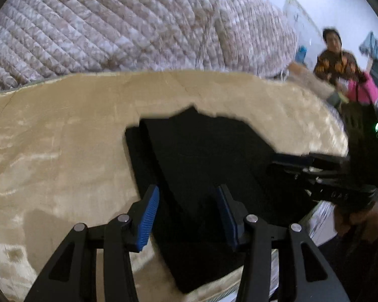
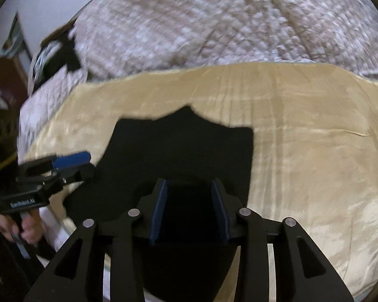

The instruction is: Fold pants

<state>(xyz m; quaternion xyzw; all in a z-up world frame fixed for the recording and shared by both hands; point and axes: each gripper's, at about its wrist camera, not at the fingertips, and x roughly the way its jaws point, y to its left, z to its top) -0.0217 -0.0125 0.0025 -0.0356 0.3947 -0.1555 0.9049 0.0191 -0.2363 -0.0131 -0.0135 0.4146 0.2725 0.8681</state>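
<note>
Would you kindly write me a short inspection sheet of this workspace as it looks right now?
Surface: a tan blanket is spread flat on the bed.
Job's things: black pants lie on the blanket, partly folded, with one layer over another in the left wrist view.
Clutter: nothing seen on the blanket beside the pants.
Grippers: the left gripper is open over the pants; the right gripper is also open over the dark cloth, and neither clamps anything.
Cables: a thin dark cord seems to run by the right gripper's body; too blurred to be sure.
Surroundings: a quilted bedspread lies beyond the blanket; a person is at the far right.
</note>
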